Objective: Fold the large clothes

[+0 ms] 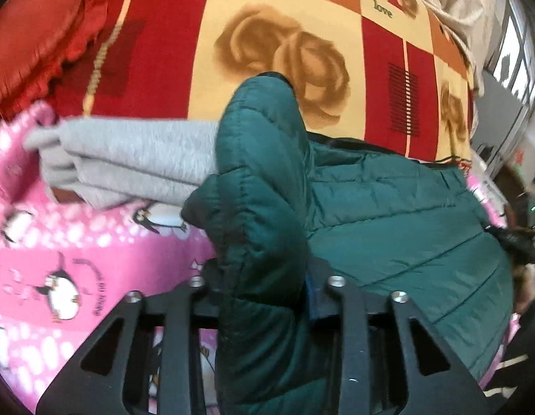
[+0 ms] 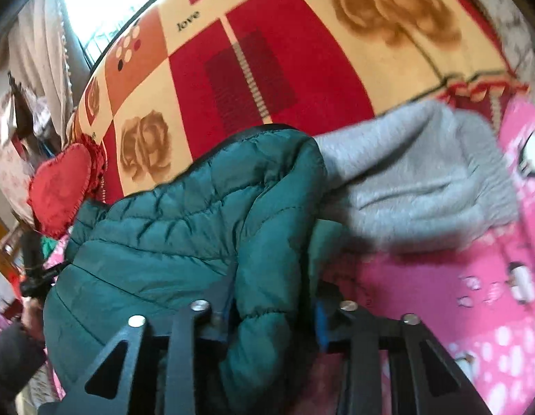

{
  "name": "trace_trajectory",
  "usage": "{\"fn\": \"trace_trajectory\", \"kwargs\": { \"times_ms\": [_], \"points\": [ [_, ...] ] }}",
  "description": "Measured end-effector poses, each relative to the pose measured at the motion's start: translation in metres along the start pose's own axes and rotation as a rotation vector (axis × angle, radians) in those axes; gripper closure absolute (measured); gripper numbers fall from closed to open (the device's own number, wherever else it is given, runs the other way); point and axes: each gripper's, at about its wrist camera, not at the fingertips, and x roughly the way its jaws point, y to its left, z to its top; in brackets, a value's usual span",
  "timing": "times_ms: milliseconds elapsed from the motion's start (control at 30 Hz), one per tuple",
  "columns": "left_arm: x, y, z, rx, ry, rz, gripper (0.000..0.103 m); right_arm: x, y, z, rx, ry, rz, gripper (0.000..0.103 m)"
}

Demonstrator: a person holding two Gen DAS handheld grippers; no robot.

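Here, in the left wrist view, the left hand-held gripper (image 1: pixel 264 297) is clamped on a bunched, puffy ridge of the green quilted jacket (image 1: pixel 371 214), the padding squeezed up between the two black fingers. Gripping a thick fold like this, rather than a thin edge, probably gives a firm hold on slippery, bulky fabric so that one side of the garment can be carried over for a fold. The jacket lies on the bed, mostly over the pink penguin blanket (image 1: pixel 77 249), with its far part reaching the red and cream rose blanket (image 1: pixel 267 17). A folded grey garment (image 1: pixel 129 159) sits just beside it on the left, touching the raised green ridge; a red frilled cushion (image 1: pixel 35 34) lies well beyond.

In the right wrist view, the right hand-held gripper (image 2: pixel 270 311) is likewise closed on a rolled edge of the jacket (image 2: pixel 163 235), so both ends of the same side seem to be held at once, which I judge is meant to keep the fold line straight. The jacket looks dark teal, shiny, stitched in chevron channels and heavily creased where it is gathered. The grey garment (image 2: pixel 423 180) lies to the right of it, the cushion (image 2: pixel 60 190) to the left.
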Motion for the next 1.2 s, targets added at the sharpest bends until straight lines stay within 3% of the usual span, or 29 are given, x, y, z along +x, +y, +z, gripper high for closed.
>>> {"fn": "trace_trajectory", "kwargs": {
  "times_ms": [333,633,800,1000,1200],
  "points": [
    [-0.06,-0.016,0.001,-0.067,-0.049,-0.019,0.08,-0.078,0.056,0.022,-0.08,-0.073,-0.027,0.079],
    [-0.168,-0.047,-0.003,-0.048,-0.12,-0.082,0.08,-0.173,0.1,0.017,-0.129,-0.149,-0.002,0.08],
    [-0.223,-0.058,-0.016,-0.035,-0.125,-0.106,0.08,-0.214,0.116,0.001,-0.117,-0.14,0.032,0.08],
    [-0.226,-0.054,-0.045,-0.05,-0.069,-0.116,0.08,-0.214,0.114,-0.033,-0.1,-0.073,0.04,0.08],
    [-0.185,-0.051,-0.066,-0.085,0.004,-0.115,0.08,-0.176,0.089,-0.052,-0.043,-0.001,0.004,0.079]
  ]
}}
